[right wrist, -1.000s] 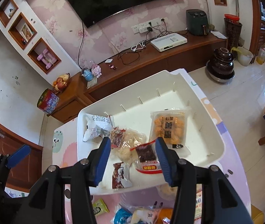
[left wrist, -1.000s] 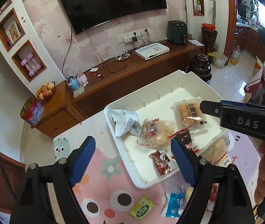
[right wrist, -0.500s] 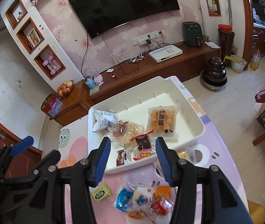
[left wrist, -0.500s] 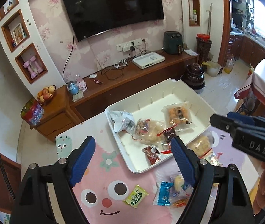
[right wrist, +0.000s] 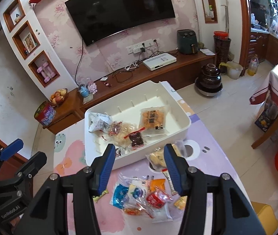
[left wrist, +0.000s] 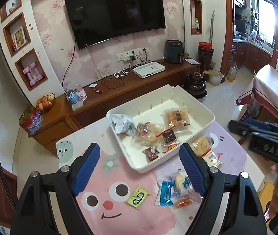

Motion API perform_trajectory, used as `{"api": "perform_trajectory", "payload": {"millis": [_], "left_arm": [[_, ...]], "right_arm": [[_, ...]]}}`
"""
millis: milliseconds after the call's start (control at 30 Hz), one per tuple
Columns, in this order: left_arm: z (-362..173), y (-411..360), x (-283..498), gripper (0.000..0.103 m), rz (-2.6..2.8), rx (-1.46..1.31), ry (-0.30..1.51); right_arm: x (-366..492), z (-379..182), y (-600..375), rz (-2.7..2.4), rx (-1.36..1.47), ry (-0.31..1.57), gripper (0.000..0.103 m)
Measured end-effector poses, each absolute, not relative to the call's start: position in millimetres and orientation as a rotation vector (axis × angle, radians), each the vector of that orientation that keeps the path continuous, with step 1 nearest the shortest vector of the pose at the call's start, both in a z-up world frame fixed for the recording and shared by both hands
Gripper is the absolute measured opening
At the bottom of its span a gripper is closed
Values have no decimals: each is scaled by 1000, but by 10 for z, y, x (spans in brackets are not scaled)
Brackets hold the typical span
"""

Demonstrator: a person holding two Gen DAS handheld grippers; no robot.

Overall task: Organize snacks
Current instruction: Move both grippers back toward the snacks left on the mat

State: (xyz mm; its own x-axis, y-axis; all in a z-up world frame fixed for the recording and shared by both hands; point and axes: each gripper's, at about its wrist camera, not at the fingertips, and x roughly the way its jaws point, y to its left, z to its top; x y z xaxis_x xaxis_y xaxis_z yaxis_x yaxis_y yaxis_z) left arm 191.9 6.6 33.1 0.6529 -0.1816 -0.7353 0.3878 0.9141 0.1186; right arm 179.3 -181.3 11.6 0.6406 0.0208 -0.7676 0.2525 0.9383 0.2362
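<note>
Snacks are roughly half sorted, by my reckoning. Inside the white bin (left wrist: 201, 125) I count a crumpled silver-white bag (left wrist: 122, 124) in its far left corner, a clear pack of pale puffs (left wrist: 148, 134) beside it, an orange cracker pack (left wrist: 177, 116) toward the right wall, a dark red-sealed packet (left wrist: 169, 137), and a small dark red packet (left wrist: 151, 153) near the front wall. The bin has no dividers fitted, only slots along its walls, so everything lies in one compartment.

Left on the bench (left wrist: 107, 162), toward its near edge: a green sachet (left wrist: 138, 196), a blue wrapper (left wrist: 165, 193) and a heap of mixed wrappers (right wrist: 148, 195), plus a pale cracker bag (left wrist: 202, 146) lying just outside the bin's right front corner.

My left gripper (left wrist: 139, 168) has its jaws wide apart and empty. My right gripper (right wrist: 139, 168) has its jaws apart with nothing between them.
</note>
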Motion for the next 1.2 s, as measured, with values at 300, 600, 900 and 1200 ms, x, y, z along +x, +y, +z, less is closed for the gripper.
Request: {"api": "perform_trajectory", "payload": {"millis": [300,600,900,1200], "left_arm": [[25,231,1791,82,-316,256,854],[-341,339,1726,82,-310,246,927],[-692,423,1707,82,-295,250,982],[-1004,462,1753,82,-290,252,1033]], "right_arm": [[1443,18,-1792,-185,341,857,52],[1272,-285,-1674,-192,331,912,52],[1226,-602,-1546,-176,326,965,52],[1137,-952,-1625,-158,364,1014,52]]}}
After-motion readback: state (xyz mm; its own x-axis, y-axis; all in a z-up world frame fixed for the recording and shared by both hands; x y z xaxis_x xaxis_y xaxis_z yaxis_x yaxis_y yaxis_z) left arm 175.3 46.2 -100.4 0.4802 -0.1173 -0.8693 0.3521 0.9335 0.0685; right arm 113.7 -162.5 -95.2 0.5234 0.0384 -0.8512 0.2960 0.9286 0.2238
